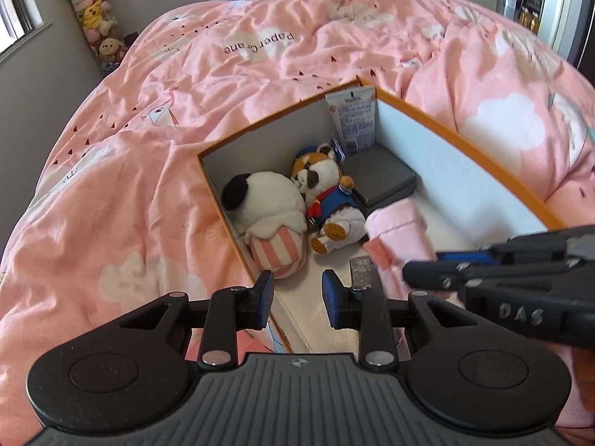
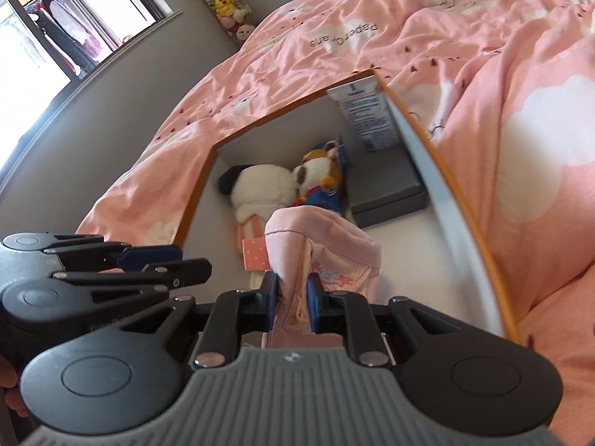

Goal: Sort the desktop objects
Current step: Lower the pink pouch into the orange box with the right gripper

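- Lying on the pink duvet (image 1: 156, 119), the orange-rimmed box (image 1: 465, 137) already holds two plush toys (image 1: 297, 200), a grey case (image 1: 379, 178) and a tube (image 1: 355, 120) propped in the far corner.
- Placing looks to be the step in hand: the pink cloth (image 2: 323, 256) hangs over the box's near half, clamped between the right gripper (image 2: 293, 299) fingers.
- The next move probably calls for lowering the cloth onto the bare white floor near the case, then opening.
- The left gripper (image 1: 295, 295) hovers at the box's near-left wall, fingers apart, holding nothing.
- Both grippers point into the box, side by side.
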Available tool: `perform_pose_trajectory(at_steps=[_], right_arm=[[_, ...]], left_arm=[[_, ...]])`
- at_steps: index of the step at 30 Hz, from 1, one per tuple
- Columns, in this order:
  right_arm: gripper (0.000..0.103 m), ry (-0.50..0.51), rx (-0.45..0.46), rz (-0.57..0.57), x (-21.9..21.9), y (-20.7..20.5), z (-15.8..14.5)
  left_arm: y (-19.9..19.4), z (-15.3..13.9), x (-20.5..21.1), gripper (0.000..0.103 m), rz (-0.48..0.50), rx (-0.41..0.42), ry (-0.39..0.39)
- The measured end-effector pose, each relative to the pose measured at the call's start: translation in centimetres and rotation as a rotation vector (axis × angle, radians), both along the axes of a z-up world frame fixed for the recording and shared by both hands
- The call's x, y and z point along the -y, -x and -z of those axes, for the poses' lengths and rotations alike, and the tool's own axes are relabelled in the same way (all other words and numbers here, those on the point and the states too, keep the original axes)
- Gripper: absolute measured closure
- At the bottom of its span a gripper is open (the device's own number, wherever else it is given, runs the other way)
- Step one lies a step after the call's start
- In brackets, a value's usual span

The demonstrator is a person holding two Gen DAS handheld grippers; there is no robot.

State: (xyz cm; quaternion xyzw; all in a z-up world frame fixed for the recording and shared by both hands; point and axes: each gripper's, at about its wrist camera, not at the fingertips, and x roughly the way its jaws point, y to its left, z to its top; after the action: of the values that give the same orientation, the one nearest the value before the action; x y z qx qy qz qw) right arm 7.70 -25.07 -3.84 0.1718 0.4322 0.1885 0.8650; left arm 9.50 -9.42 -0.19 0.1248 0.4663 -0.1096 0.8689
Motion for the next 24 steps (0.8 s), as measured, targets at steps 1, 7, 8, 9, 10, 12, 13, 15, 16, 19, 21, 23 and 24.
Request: perform_pose_trajectory(at_steps=[1, 7, 8, 9, 10, 12, 13, 15, 16, 19, 21, 23, 24], right_arm=[[0.085, 0.002, 0.000, -0.011, -0.4, -0.1, -0.1], [0.085, 0.016, -0.028, -0.066, -2.8, -1.0, 0.4], [0.085, 0.002, -0.041, -0.074, -3.0, -1.2, 0.6], [0.085, -0.007, -0.050, -0.078, -3.2, -1.4, 0.8], [0.085, -0.010, -0.056, -0.082, -3.5, -1.6, 0.9], [0.085, -0.010, -0.062, -0.090, -3.9, -1.9, 1.1], [0.085, -0.003, -0.060, -0.091, -4.1, -1.9, 1.0], [0.085, 0.015, -0.049, -0.079, -4.0, -2.0, 0.6], [0.085, 0.020, -0.046, -0.067, -3.8, -2.1, 0.4], [0.086, -0.009, -0.043, -0.031, -2.8, -2.8, -0.4], [0.086, -0.028, -0.039, -0.047, -3.1, -3.2, -1.0], [0.086, -0.005, -0.032, -0.076, -4.3, -3.4, -1.3], [0.086, 0.021, -0.031, -0.087, -5.1, -3.4, -1.2]], left_arm=[[0.0, -0.3, -0.3, 0.069, -0.008, 0.006, 0.008], [0.2, -1.6, -2.2, 0.069, -0.044, 0.030, 0.053], [0.3, -1.6, -2.5, 0.069, -0.048, 0.029, 0.062], [0.3, -1.7, -2.8, 0.069, -0.054, 0.028, 0.071], [0.3, -1.7, -3.1, 0.069, -0.060, 0.025, 0.078], [0.3, -1.6, -3.6, 0.069, -0.072, 0.022, 0.087], [0.3, -1.6, -3.8, 0.069, -0.078, 0.021, 0.090], [0.3, -1.5, -4.3, 0.069, -0.088, 0.021, 0.098], [0.3, -1.5, -4.6, 0.069, -0.092, 0.020, 0.104], [0.3, -1.4, -5.4, 0.069, -0.109, 0.016, 0.129], [0.2, -1.4, -5.8, 0.069, -0.120, 0.015, 0.141], [0.2, -1.3, -6.1, 0.069, -0.128, 0.013, 0.149], [0.2, -1.4, -6.2, 0.069, -0.128, 0.014, 0.152]])
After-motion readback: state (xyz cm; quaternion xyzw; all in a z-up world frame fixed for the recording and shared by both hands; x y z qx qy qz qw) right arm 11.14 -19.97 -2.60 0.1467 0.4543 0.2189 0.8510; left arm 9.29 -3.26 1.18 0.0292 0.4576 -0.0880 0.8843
